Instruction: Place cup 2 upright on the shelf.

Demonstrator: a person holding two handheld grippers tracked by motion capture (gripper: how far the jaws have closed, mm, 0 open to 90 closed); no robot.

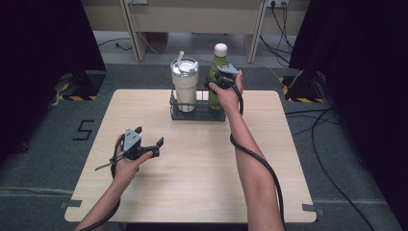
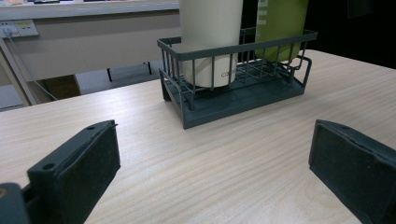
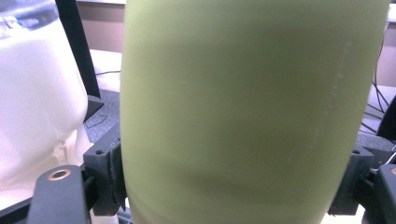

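A green bottle (image 1: 219, 72) is being gripped by the closed fingers of the right gripper (image 1: 222, 83) inside a dark wire basket (image 1: 197, 113) at the far middle of the surface (image 1: 202, 168), beside a cream tumbler (image 1: 184, 84). The left gripper (image 1: 144, 143) is being held open at near left.

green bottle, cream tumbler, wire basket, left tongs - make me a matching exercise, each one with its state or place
Things:
1. green bottle
2. cream tumbler
3. wire basket
4. left tongs

States or places:
A. open, over bare table, nothing between the jaws
B. dark grey, at the far middle of the table, holding two drinks containers
C. clamped between the right tongs
D. lid with a straw, left side of the basket

Pairs: 1-C, 2-D, 3-B, 4-A
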